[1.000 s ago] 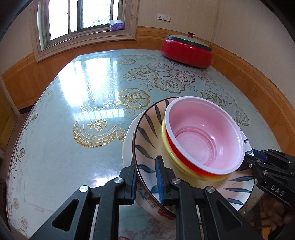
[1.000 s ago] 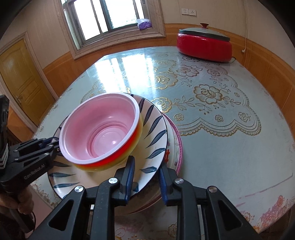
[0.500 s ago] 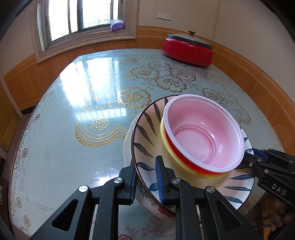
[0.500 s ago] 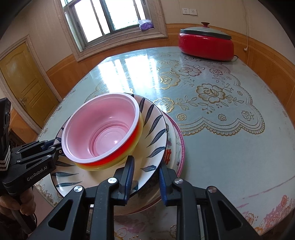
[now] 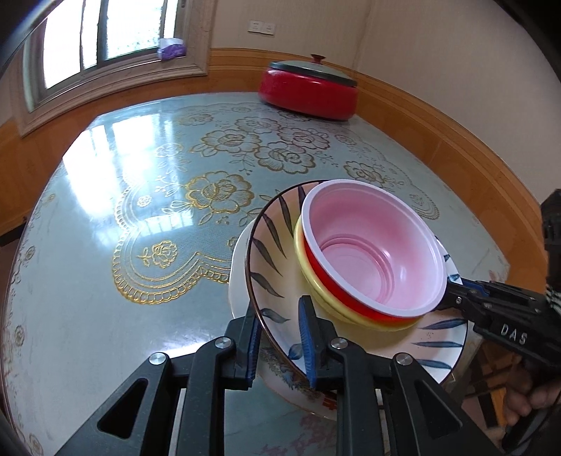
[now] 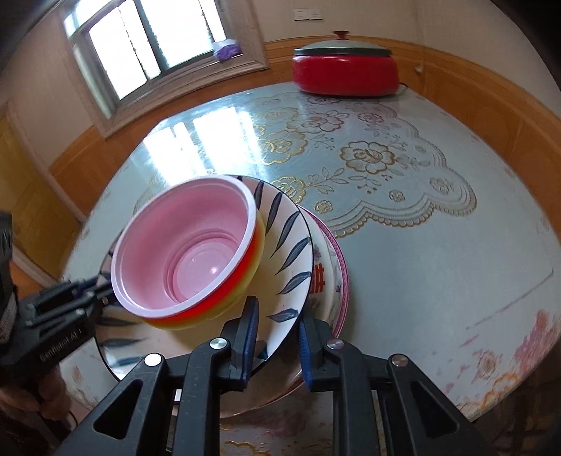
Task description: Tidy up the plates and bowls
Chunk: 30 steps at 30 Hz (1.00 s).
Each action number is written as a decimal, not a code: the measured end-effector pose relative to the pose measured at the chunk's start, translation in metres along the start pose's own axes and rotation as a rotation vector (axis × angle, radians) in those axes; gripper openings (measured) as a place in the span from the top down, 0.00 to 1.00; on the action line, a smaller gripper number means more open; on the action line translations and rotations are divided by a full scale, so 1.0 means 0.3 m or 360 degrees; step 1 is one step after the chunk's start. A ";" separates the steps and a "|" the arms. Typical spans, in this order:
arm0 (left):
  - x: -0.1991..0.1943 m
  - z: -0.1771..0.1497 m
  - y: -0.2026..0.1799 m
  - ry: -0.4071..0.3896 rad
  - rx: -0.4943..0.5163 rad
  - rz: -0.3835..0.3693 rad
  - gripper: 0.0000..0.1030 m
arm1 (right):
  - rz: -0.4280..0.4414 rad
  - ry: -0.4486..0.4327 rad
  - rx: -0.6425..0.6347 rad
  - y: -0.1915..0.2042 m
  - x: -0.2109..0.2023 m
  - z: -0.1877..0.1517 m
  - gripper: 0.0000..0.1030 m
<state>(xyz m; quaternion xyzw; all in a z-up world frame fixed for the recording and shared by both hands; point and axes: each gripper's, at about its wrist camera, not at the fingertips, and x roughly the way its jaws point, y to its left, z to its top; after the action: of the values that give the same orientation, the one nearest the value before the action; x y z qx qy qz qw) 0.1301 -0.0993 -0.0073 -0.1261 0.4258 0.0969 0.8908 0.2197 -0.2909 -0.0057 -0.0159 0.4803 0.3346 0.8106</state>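
Two grippers straddle opposite rims of a leaf-patterned plate (image 5: 270,245) carrying stacked bowls (image 5: 371,252): left gripper (image 5: 278,336) loosening, right gripper (image 6: 278,336) tightening.

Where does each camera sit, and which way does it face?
Left wrist: on the left gripper, jaws opening around the striped plate rim, facing the table; right gripper shows at right.
Right wrist: on the right gripper, jaws closing around that rim, facing the table; left gripper shows at left.
Both share plate, pink bowl, red pot, window.
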 end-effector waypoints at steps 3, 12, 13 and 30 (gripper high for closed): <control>-0.014 -0.002 0.020 -0.0005 0.0034 -0.0075 0.75 | -0.0025 -0.0077 0.0107 -0.012 -0.040 -0.019 0.81; -0.113 -0.033 0.103 -0.0100 -0.0001 -0.0236 0.68 | 0.0039 -0.0195 0.0217 0.028 -0.142 -0.144 0.78; -0.132 -0.037 0.122 -0.0113 -0.0014 -0.0249 0.67 | 0.0055 -0.0212 0.0208 0.037 -0.155 -0.163 0.77; -0.058 -0.091 0.145 0.0040 0.0112 -0.0141 0.78 | 0.0101 -0.0147 0.0264 0.129 -0.086 -0.288 0.76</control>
<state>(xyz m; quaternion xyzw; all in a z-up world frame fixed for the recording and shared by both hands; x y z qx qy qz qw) 0.0871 -0.0676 -0.0166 -0.1146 0.4339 0.0408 0.8927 0.1235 -0.3045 -0.0203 0.0820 0.4686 0.3197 0.8194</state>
